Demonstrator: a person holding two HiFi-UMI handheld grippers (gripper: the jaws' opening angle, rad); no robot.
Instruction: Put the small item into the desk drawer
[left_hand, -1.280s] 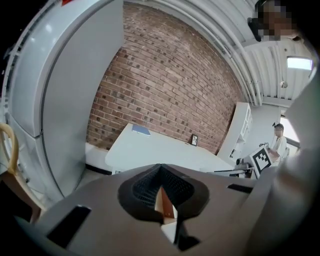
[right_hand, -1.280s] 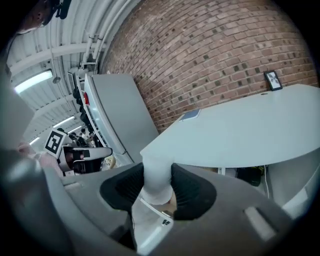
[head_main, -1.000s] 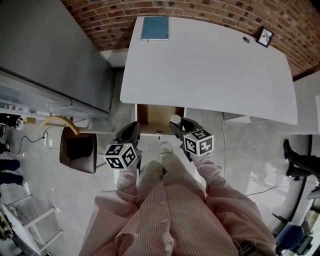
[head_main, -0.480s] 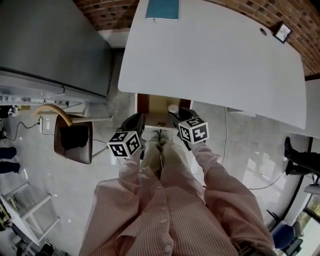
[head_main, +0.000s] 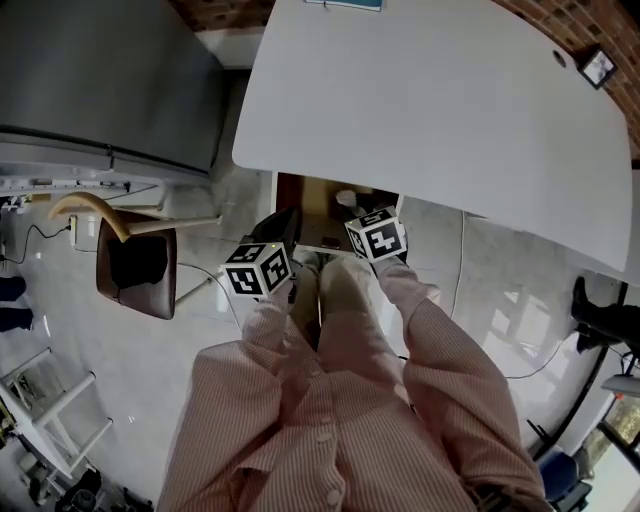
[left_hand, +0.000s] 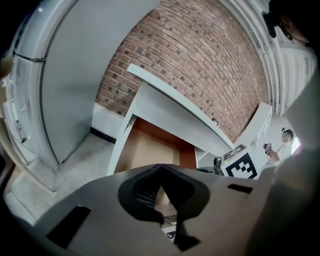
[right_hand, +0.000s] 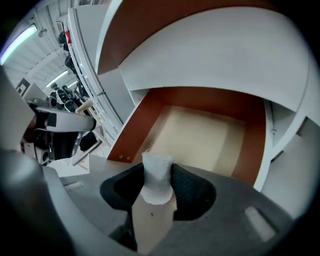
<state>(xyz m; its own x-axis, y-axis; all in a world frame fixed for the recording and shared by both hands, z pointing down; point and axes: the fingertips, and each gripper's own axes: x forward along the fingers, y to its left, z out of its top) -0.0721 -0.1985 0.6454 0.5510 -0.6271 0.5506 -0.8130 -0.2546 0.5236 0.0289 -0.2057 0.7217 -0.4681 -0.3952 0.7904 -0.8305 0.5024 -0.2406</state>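
The desk drawer (head_main: 308, 204) stands pulled open under the white desk (head_main: 430, 90); its beige floor (right_hand: 200, 135) shows bare. My right gripper (head_main: 350, 206) is shut on a small white item (right_hand: 157, 178), which sticks up between its jaws just above the drawer's front edge. In the head view the item (head_main: 346, 198) shows as a pale spot over the drawer's right part. My left gripper (head_main: 284, 224) hovers by the drawer's left front corner. Its jaws meet at the tips (left_hand: 160, 167) with nothing between them. The drawer (left_hand: 150, 150) lies just beyond them.
A brown chair (head_main: 140, 272) stands on the floor to the left, beside a grey cabinet (head_main: 100, 70). On the desk lie a teal book (head_main: 345, 3) at the far edge and a small framed picture (head_main: 600, 66) at the far right. A brick wall (left_hand: 200, 65) is behind.
Both grippers have moved forward to the open drawer, and the head has leaned in over the desk. The white item, still held, is now over the drawer's front part.
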